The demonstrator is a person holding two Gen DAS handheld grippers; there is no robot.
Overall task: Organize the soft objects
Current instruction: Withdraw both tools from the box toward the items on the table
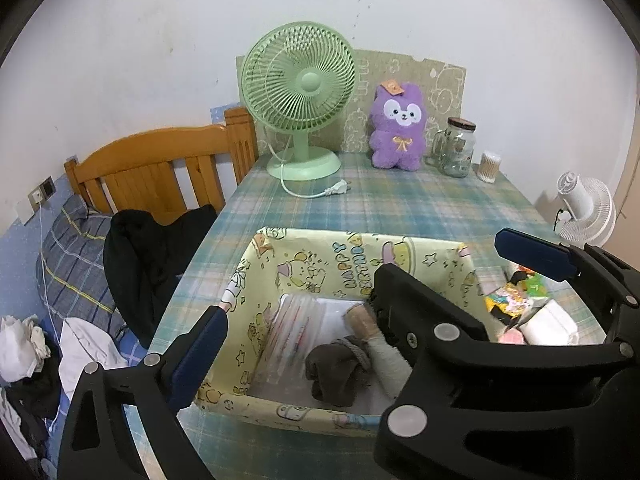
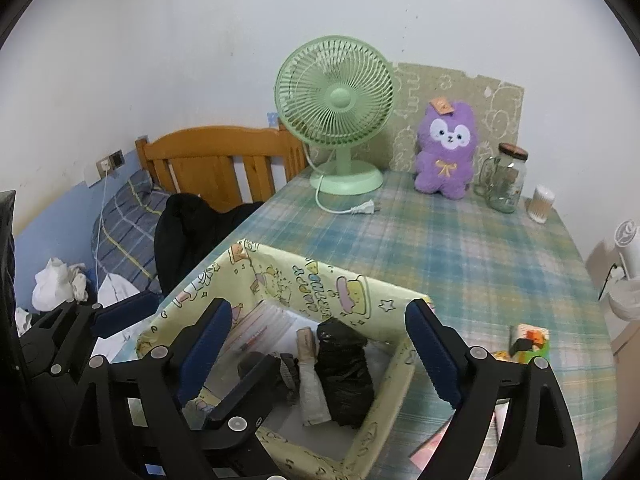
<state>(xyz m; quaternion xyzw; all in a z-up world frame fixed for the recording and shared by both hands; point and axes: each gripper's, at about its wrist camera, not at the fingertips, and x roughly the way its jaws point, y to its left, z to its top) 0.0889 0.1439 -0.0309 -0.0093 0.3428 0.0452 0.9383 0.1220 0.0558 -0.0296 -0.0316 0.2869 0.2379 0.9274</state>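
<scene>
Wooden slats of a headboard (image 1: 160, 168) are rising at the far left, with a plaid pillow (image 1: 76, 256) and a black garment (image 1: 152, 264) lying on the bed below it. Just right of the bed, a table under a checked blue-green cloth (image 1: 400, 204) is carrying everything else. At its back a green fan (image 1: 298, 92) is standing with its unplugged cord trailing forward, and to the right of it a purple plush toy (image 1: 396, 128) is sitting upright against a patterned board, followed by a glass jar (image 1: 456, 148) and a small tub of cotton swabs (image 1: 490, 166).

Nearer the cameras, a yellow cartoon-print box (image 2: 344, 292) is sitting open on the cloth. Inside it a flat clear packet is lying at the left, a brown sock bundle (image 1: 340, 368) beside it, then a pale rolled sock (image 2: 314, 388), and a black rolled bundle (image 2: 344, 376) toward the right wall.

The left gripper (image 1: 360, 288) is hovering over the box with its blue-padded fingers spread wide and nothing between them. The right gripper (image 2: 320, 352) is also hanging above the box, fingers wide apart, with the black bundle lying below and between them, untouched by either pad.

Right of the box, a small heap of colourful soft items (image 1: 516, 300) is resting on the cloth, and a white fan (image 1: 584, 208) is standing beyond the table's right edge.
</scene>
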